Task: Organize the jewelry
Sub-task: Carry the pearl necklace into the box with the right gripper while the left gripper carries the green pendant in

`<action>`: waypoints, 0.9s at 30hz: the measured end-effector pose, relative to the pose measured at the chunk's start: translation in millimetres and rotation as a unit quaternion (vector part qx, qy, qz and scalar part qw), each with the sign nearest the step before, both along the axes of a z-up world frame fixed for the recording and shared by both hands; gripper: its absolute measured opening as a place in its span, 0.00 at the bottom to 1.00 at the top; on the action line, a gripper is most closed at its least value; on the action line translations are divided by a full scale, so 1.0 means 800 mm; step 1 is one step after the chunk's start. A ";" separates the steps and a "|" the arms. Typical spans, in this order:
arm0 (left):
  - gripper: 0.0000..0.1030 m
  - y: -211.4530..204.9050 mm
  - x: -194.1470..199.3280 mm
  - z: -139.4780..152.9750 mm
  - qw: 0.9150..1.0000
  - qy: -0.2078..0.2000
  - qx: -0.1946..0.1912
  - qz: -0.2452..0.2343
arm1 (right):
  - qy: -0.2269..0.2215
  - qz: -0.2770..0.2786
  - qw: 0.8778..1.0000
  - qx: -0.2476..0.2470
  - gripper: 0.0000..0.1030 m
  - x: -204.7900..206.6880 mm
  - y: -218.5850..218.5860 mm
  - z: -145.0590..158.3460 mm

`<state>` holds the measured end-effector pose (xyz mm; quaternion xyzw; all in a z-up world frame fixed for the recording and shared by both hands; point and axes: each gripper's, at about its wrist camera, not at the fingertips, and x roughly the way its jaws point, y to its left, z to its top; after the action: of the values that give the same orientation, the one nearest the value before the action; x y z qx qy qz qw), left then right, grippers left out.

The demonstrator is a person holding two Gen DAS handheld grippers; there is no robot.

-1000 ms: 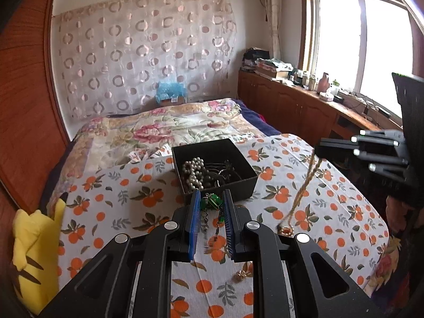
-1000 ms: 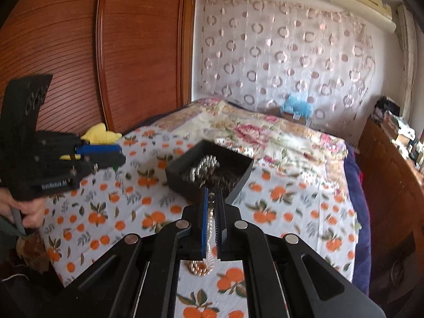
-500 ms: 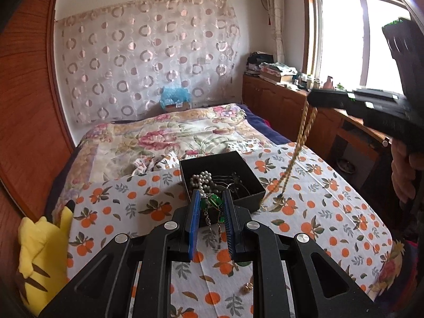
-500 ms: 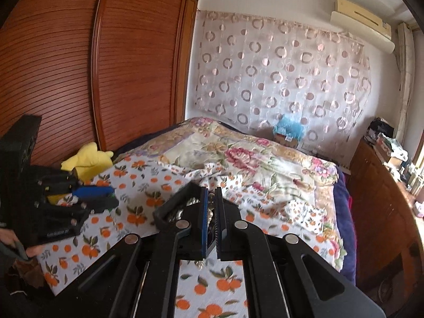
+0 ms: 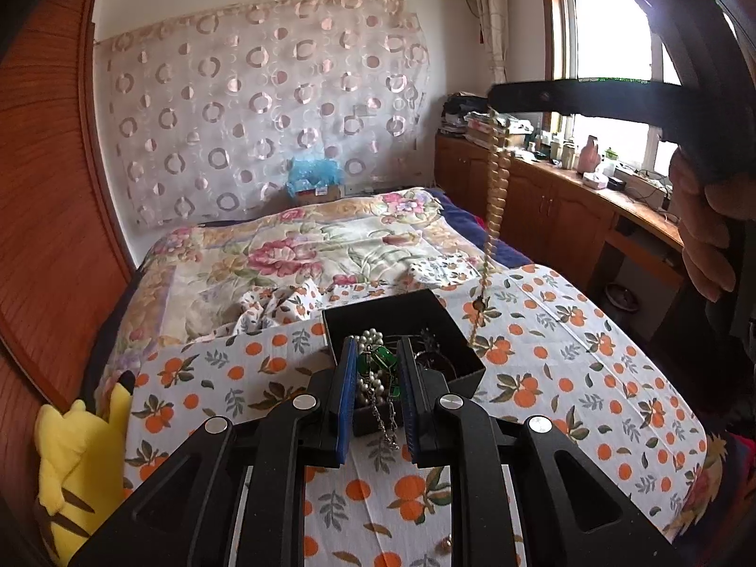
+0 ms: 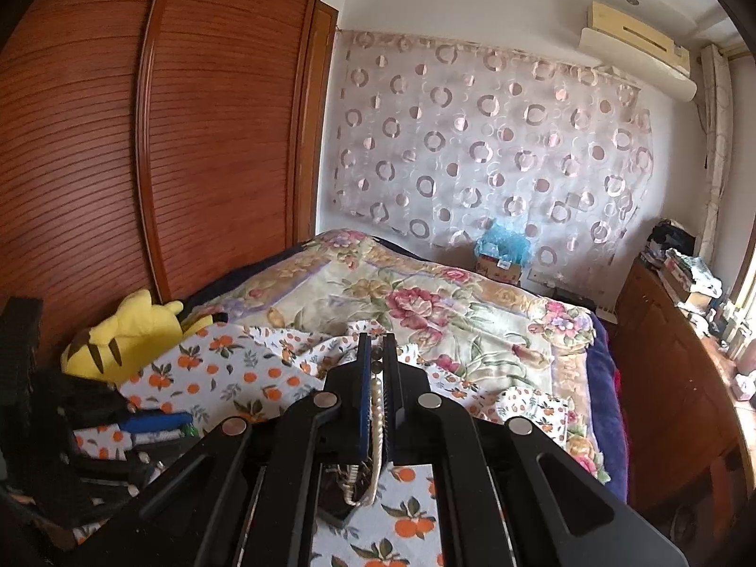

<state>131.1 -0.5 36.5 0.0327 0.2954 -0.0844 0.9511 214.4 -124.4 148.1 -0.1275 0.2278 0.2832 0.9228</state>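
A black open box (image 5: 439, 314) holding pearls and other jewelry sits on the orange-print cloth. My left gripper (image 5: 376, 354) is shut on a green-stone piece with a silver chain (image 5: 378, 360), just above the box's near side. My right gripper (image 6: 377, 345) is shut on a pearl necklace (image 6: 376, 406). In the left wrist view the right gripper (image 5: 501, 97) is raised high, and the necklace (image 5: 496, 189) hangs down from it to beside the box's right side. The left gripper (image 6: 156, 425) shows at lower left in the right wrist view.
A yellow plush toy (image 5: 75, 453) lies at the cloth's left edge. A small loose piece (image 5: 444, 543) lies on the cloth near me. A floral quilt (image 5: 302, 245) covers the bed behind. Wooden cabinets (image 5: 557, 208) stand along the right.
My right gripper has risen high, lifting the pearl necklace off the cloth so it hangs long. My left gripper has risen and come over the box with the green piece.
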 end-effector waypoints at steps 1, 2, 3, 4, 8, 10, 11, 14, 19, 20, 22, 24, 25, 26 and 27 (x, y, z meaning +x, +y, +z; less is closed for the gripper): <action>0.15 -0.001 0.004 -0.001 1.000 0.001 0.001 0.000 | 0.003 0.000 1.000 0.003 0.05 0.005 0.002 0.002; 0.15 -0.002 0.006 -0.001 1.000 0.002 0.001 0.000 | 0.005 -0.001 1.000 0.007 0.05 0.009 0.004 0.004; 0.15 -0.002 0.009 -0.001 1.000 0.003 0.001 0.000 | 0.008 0.000 1.000 0.010 0.05 0.012 0.005 0.005; 0.15 -0.003 0.012 -0.002 1.000 0.003 0.002 0.000 | 0.010 0.001 1.000 0.012 0.05 0.015 0.007 0.006; 0.15 -0.005 0.027 -0.003 1.000 0.005 0.006 0.001 | 0.011 -0.001 1.000 0.002 0.05 0.024 0.015 0.003; 0.15 -0.004 0.032 -0.003 1.000 0.004 0.007 0.001 | 0.018 -0.007 1.000 -0.009 0.05 0.035 0.021 -0.008; 0.15 -0.004 0.035 -0.002 1.000 0.004 0.007 0.002 | 0.023 -0.008 1.000 -0.012 0.05 0.040 0.022 -0.014; 0.15 -0.003 0.043 -0.001 1.000 0.003 0.008 0.003 | 0.051 -0.012 0.998 -0.018 0.05 0.057 0.024 -0.044; 0.15 -0.005 0.059 -0.004 1.000 0.006 0.011 0.000 | 0.107 -0.007 0.994 -0.005 0.06 0.071 0.021 -0.101; 0.15 -0.006 0.062 -0.005 1.000 0.005 0.011 -0.001 | 0.113 -0.007 0.993 -0.007 0.06 0.073 0.021 -0.111; 0.15 -0.007 0.068 -0.007 1.000 0.006 0.007 -0.003 | 0.125 -0.007 0.992 -0.004 0.06 0.075 0.021 -0.127; 0.15 -0.010 0.075 -0.010 1.000 0.007 0.007 -0.005 | 0.129 -0.006 0.992 -0.003 0.06 0.075 0.021 -0.136; 0.15 -0.011 0.079 -0.012 1.000 0.008 0.009 -0.005 | 0.129 -0.006 0.992 -0.002 0.06 0.075 0.020 -0.139; 0.15 -0.012 0.081 -0.014 1.000 0.009 0.010 -0.005 | 0.132 -0.005 0.991 0.003 0.07 0.075 0.017 -0.142; 0.15 -0.014 0.084 -0.017 1.000 0.009 0.012 -0.005 | 0.133 -0.006 0.991 0.005 0.08 0.075 0.015 -0.143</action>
<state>198.5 -11.7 23.1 0.0446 0.3050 -0.0862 0.9474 274.3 -112.7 33.7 -0.0827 0.3480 0.2932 0.8866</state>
